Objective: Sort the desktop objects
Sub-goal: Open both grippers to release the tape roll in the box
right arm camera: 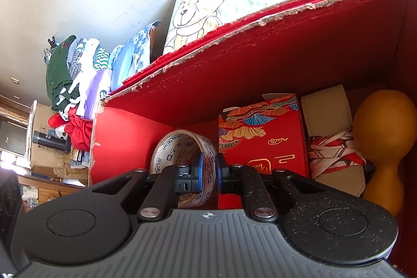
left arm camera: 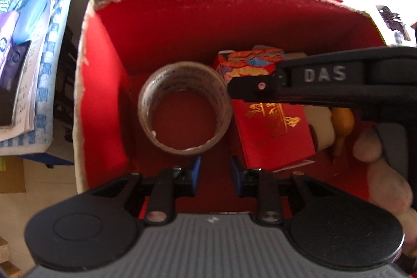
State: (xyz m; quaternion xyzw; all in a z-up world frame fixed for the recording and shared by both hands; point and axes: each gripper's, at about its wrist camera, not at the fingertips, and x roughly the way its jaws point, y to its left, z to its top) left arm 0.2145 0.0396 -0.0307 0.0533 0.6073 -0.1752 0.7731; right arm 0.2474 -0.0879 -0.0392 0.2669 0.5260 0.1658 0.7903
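Right hand-held gripper (right arm camera: 208,173) is clenched on the wall of a beige printed packing-tape roll (left arm camera: 185,108), one blue pad inside the ring and one outside. The roll sits inside the red-lined cardboard box (left arm camera: 104,85) with torn edges, at its left end, close to the left wall and just beside a red patterned carton (right arm camera: 263,137). Cannot tell whether the roll rests on the box floor or hangs just above it.

Left hand-held gripper (left arm camera: 215,173) is released, jaws apart, holding nothing, hovering over the box's near side below the roll.

Other contents: a flat red packet with gold print (left arm camera: 273,132), a cream pouch wrapped in a red-and-white scarf (right arm camera: 336,145), and an orange gourd-shaped object (right arm camera: 385,137) at the right end.

Handling, as judgement: the roll looks light and stiff, a hollow cardboard core under wound tape. Its outer face is probably slick, so pinching across the wall, as now, is the sensible hold; gripping across the full diameter could slip. It is not fragile and should tolerate a short drop. On release it may tip or roll toward the carton.
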